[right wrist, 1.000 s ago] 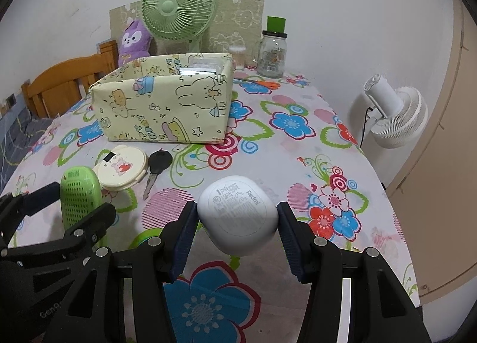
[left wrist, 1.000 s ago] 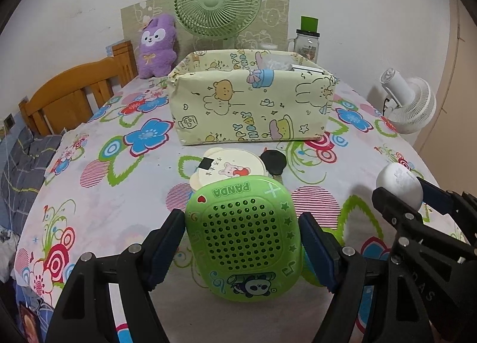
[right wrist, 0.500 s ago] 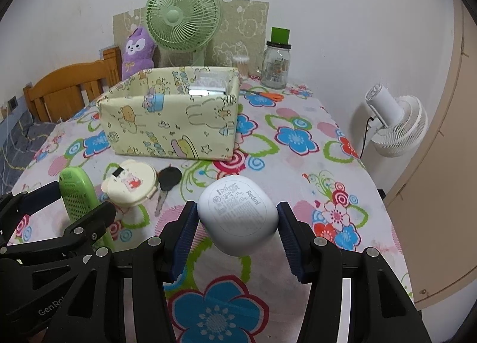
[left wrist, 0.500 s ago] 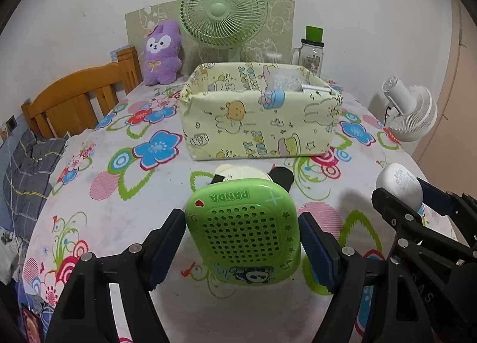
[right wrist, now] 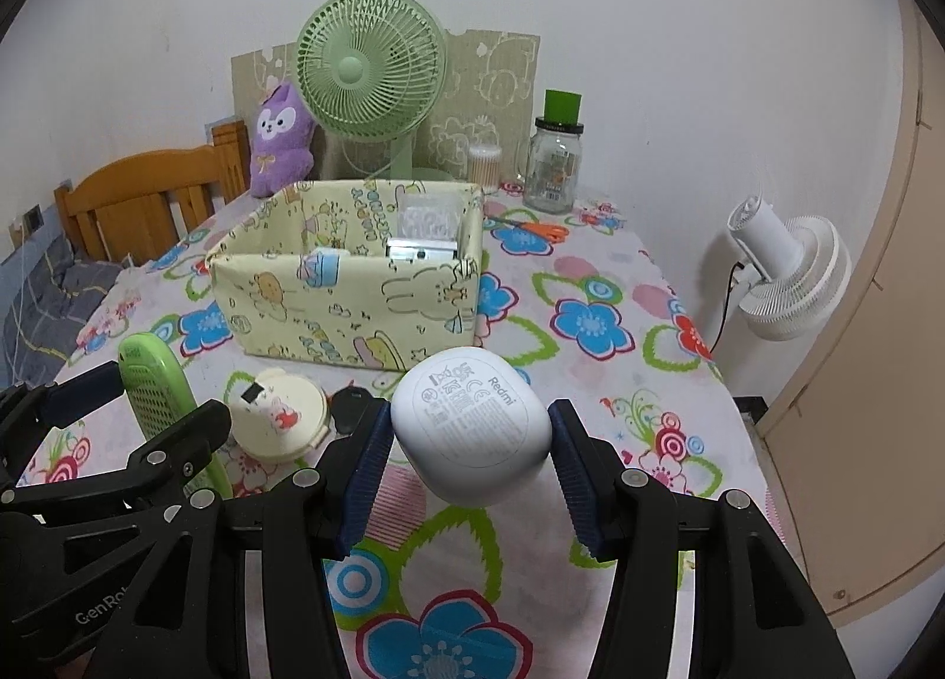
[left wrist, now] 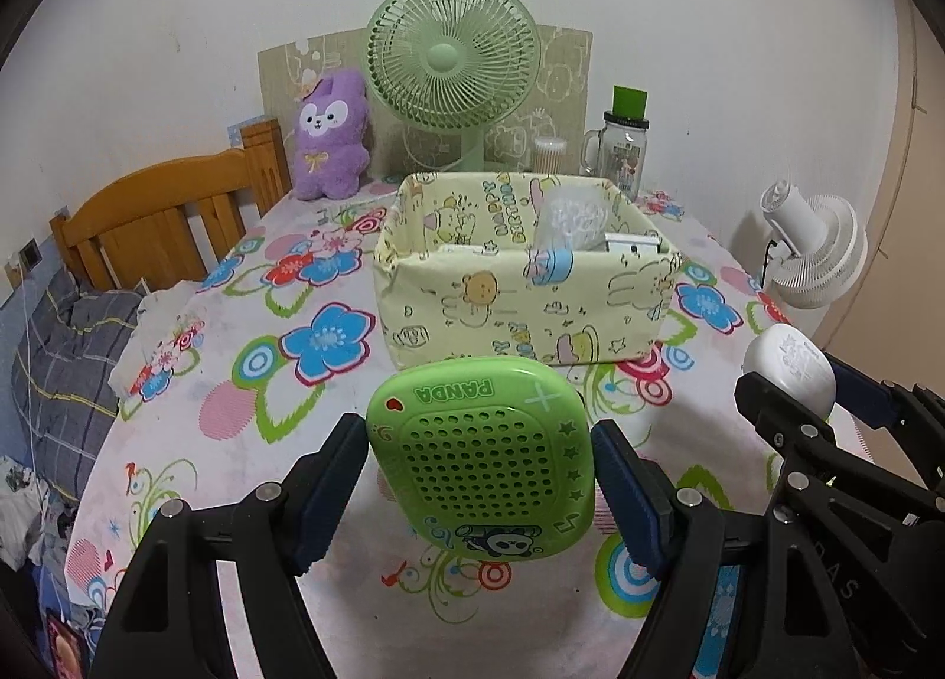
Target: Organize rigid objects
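Carry step: left gripper (left wrist: pixel 479 493) clamps green speaker (left wrist: pixel 479 457) and right gripper (right wrist: pixel 471 451) clamps white case (right wrist: pixel 471 431), both held above tabletop (right wrist: pixel 590 277) short of box (right wrist: pixel 348 289); next, bring each over box rim and release inside.

glossy green plastic speaker (left wrist: pixel 481 457); smooth, seemingly matt white case (right wrist: pixel 472 431).
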A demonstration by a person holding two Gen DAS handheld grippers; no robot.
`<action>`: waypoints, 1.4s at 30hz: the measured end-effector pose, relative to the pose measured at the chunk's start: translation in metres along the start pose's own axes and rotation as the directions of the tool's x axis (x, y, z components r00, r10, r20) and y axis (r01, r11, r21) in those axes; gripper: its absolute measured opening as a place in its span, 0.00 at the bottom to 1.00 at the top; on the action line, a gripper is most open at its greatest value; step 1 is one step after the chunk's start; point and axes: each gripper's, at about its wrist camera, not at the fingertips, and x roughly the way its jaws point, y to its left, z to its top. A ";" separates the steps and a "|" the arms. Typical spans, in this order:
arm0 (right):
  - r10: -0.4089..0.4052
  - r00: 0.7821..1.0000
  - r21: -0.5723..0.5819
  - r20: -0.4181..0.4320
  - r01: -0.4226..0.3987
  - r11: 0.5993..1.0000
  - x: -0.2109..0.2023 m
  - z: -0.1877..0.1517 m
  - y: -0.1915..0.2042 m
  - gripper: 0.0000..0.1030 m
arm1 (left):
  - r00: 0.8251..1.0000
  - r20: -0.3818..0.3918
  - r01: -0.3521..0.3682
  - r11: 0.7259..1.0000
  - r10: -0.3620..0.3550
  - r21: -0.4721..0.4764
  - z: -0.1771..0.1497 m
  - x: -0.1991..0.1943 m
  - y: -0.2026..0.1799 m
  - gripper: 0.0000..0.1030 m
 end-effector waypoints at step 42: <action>-0.015 0.995 0.040 0.096 0.011 0.999 -0.008 0.078 -0.013 0.55 | 0.994 0.110 0.006 1.000 -0.008 0.013 0.081 -0.007 -0.003 0.76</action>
